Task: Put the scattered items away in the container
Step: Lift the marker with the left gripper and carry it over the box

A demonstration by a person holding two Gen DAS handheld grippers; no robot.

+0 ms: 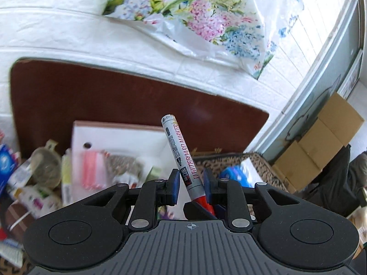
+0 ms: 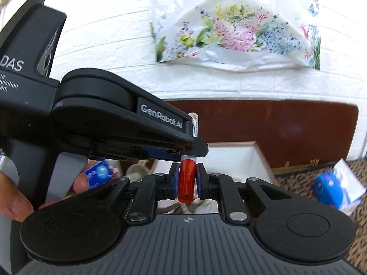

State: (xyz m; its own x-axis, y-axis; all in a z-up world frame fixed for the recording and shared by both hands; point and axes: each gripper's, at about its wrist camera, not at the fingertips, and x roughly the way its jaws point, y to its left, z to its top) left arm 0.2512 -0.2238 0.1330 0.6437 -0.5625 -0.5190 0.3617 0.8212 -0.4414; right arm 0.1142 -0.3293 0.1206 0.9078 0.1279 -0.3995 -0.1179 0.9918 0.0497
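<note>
A whiteboard marker (image 1: 181, 153) with a grey barrel and a red cap stands tilted between the blue pads of my left gripper (image 1: 191, 184); the jaws look slightly wider than the barrel, which rests against the right pad. In the right wrist view my right gripper (image 2: 187, 181) is shut on the marker's red cap (image 2: 187, 181). The left gripper's body (image 2: 128, 123) crosses just above it, over the marker barrel (image 2: 195, 123). The white box (image 1: 119, 139), the container, lies below and holds packets; it also shows in the right wrist view (image 2: 238, 158).
A dark brown tabletop (image 1: 114, 96) meets a white brick wall with a floral plastic bag (image 1: 206, 20). Jars and packets (image 1: 43, 171) lie left of the box. A blue-and-white pack (image 2: 332, 185) lies on leopard-print cloth (image 2: 321, 206) at right. Cardboard boxes (image 1: 321, 149) stand far right.
</note>
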